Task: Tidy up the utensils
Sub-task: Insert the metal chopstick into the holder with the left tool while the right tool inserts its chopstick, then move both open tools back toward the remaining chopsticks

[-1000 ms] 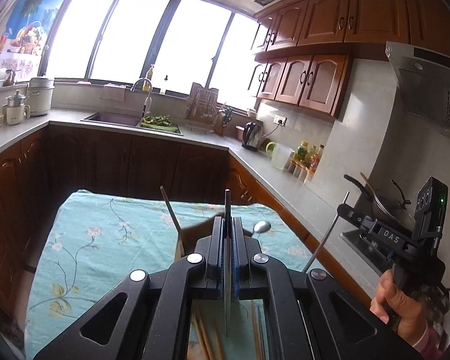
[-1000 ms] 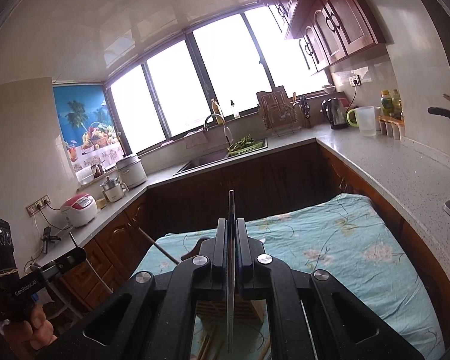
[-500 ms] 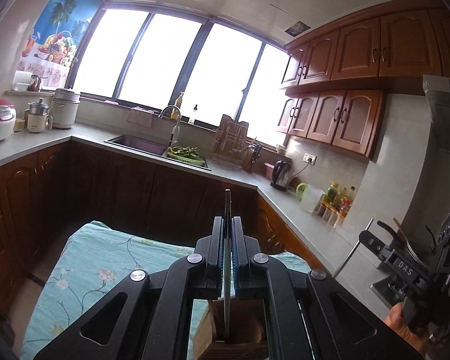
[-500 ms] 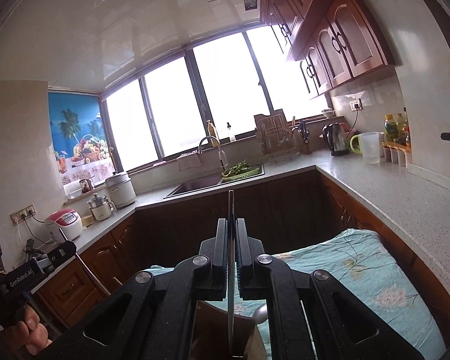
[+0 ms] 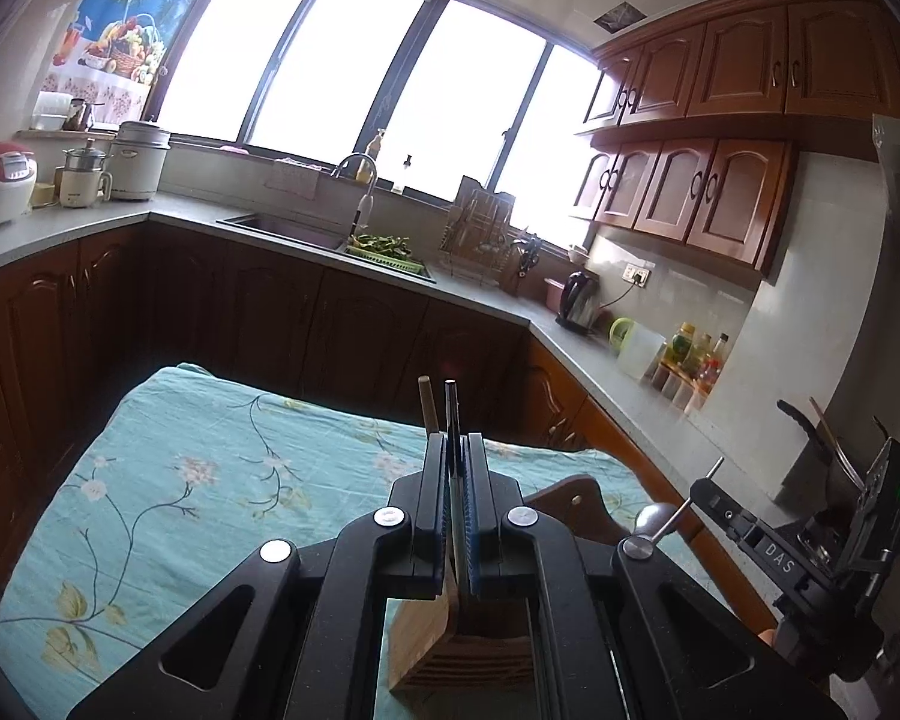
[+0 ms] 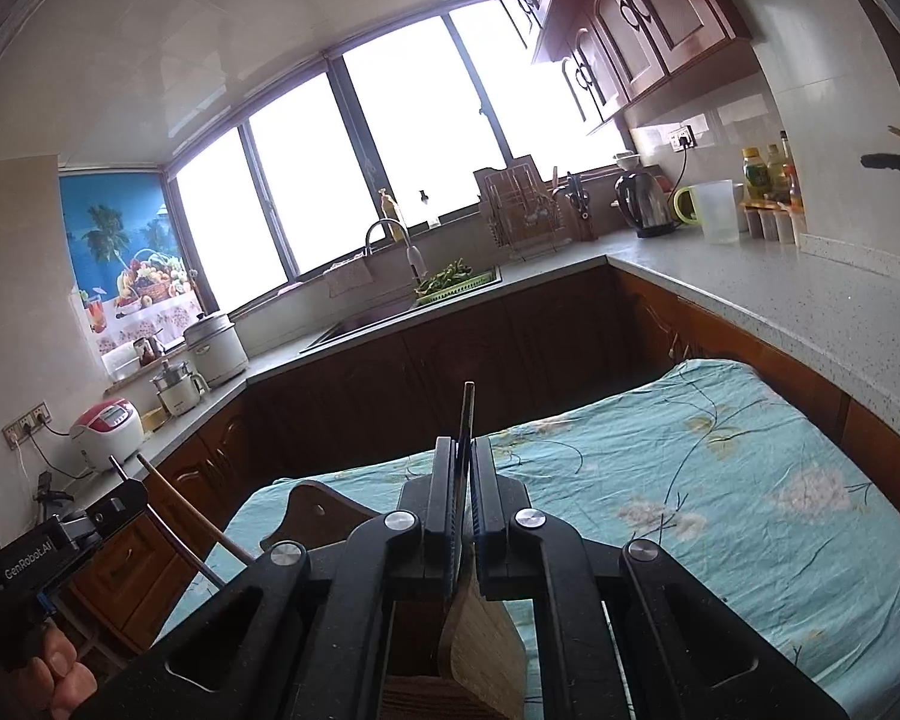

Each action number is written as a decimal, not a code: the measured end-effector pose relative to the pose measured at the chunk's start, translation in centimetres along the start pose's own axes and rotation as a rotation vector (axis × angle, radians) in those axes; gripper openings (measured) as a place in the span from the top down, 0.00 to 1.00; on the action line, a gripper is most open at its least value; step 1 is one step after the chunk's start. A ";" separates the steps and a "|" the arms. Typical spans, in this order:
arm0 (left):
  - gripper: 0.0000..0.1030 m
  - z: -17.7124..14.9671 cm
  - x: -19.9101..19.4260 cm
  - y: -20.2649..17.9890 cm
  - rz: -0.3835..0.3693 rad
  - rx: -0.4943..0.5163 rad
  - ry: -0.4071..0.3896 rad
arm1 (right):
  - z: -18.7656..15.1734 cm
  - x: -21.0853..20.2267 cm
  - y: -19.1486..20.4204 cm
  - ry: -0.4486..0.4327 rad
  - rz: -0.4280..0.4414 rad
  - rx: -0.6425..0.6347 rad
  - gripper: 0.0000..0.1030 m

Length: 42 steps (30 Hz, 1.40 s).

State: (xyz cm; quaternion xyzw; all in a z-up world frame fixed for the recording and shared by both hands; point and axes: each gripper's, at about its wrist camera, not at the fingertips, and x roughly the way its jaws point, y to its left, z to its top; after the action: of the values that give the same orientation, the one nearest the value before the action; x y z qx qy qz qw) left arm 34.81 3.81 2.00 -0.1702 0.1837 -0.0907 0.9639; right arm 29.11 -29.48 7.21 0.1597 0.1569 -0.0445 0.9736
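Note:
My left gripper (image 5: 455,450) is shut on a thin dark utensil handle (image 5: 451,414) that stands up between the pads over a wooden utensil holder (image 5: 444,642). A wooden handle (image 5: 427,402) rises beside it. My right gripper (image 6: 464,456) is shut on a thin dark utensil handle (image 6: 468,414), with a wooden spatula blade (image 6: 486,642) and the holder (image 6: 414,690) below it. The right gripper (image 5: 714,483) shows in the left wrist view, and a metal spoon (image 5: 654,519) lies near it. The left gripper (image 6: 120,495) shows in the right wrist view.
A table with a teal floral cloth (image 5: 198,468) carries the holder and a dark wooden board (image 6: 318,510). Counters ring it: sink (image 5: 288,228), kettle (image 5: 579,300), bottles (image 5: 696,360), rice cookers (image 5: 0,180). A stove pan (image 5: 834,456) sits at right.
Both grippers have tilted down and come nearer the table after lifting half a second ago; the holder now sits close under each. Both stay shut on their utensils.

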 end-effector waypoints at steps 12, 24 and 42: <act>0.97 2.4 1.2 0.9 0.009 0.017 0.047 | 0.2 0.4 -0.2 0.039 0.001 -0.010 0.95; 0.52 1.9 -1.7 1.9 0.009 0.007 0.045 | 0.4 -2.1 -1.0 0.014 0.017 0.034 0.37; 0.25 -3.1 -11.4 0.8 0.052 0.023 0.108 | -3.4 -11.0 -2.8 0.058 0.008 0.035 0.06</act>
State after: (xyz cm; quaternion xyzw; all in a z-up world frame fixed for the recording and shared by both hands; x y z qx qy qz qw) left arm 23.27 6.32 2.74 -0.1490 0.2389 -0.0767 0.9565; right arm 17.35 -30.65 6.79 0.1787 0.1839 -0.0386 0.9658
